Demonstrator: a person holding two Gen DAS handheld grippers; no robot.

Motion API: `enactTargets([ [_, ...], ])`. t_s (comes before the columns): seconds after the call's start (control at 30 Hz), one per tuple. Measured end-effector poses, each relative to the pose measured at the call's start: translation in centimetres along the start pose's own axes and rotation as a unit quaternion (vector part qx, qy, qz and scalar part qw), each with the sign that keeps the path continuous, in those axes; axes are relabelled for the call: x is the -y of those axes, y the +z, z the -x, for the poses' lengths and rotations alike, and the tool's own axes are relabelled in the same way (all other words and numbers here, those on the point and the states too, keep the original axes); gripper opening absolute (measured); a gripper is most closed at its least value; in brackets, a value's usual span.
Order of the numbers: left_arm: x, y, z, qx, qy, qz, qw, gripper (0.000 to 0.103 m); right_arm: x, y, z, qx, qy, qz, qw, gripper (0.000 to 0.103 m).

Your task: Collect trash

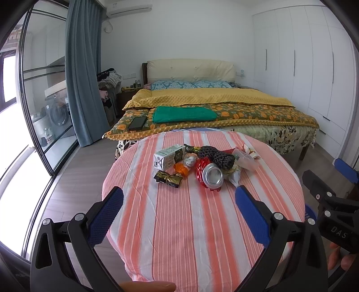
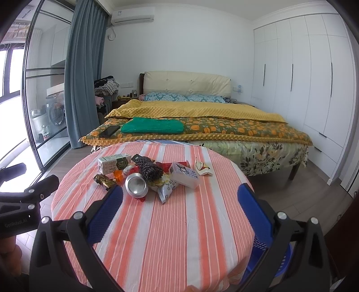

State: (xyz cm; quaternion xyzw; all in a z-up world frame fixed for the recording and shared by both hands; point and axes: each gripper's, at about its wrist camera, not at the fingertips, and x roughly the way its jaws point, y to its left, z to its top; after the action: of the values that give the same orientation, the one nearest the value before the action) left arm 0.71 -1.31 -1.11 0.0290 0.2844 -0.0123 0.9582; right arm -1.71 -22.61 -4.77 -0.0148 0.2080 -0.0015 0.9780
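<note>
1. Left gripper (image 1: 179, 197) is hovering over the striped round table (image 1: 202, 224), jaws spread wide, holding nothing.
2. Trash is sitting mid-table: boxy milk carton (image 1: 168, 158), crinkly gold wrapper (image 1: 168, 178), dented can (image 1: 212, 175), black foam net (image 1: 218, 156), clear plastic tub (image 2: 184, 174).
3. Right gripper (image 2: 180, 196) is gaping wide, empty; I'd start with the rigid can, pinching across its sides.
4. Blue basket (image 2: 269, 258) is waiting beside the table, likely the bin.

Home bedroom: made bed (image 2: 193, 121), wardrobe (image 2: 303, 74), curtain (image 2: 83, 74), wall air-conditioner (image 2: 132, 19).
</note>
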Motion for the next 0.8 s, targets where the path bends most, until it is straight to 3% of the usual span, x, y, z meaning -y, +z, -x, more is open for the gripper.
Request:
enactTargets([
  [0.8, 0.33, -0.28, -0.16, -0.001, -0.003, 0.002, 1.0, 0.099, 0.04, 0.05, -0.05, -0.001, 0.0, 0.0, 1.0, 0.098],
])
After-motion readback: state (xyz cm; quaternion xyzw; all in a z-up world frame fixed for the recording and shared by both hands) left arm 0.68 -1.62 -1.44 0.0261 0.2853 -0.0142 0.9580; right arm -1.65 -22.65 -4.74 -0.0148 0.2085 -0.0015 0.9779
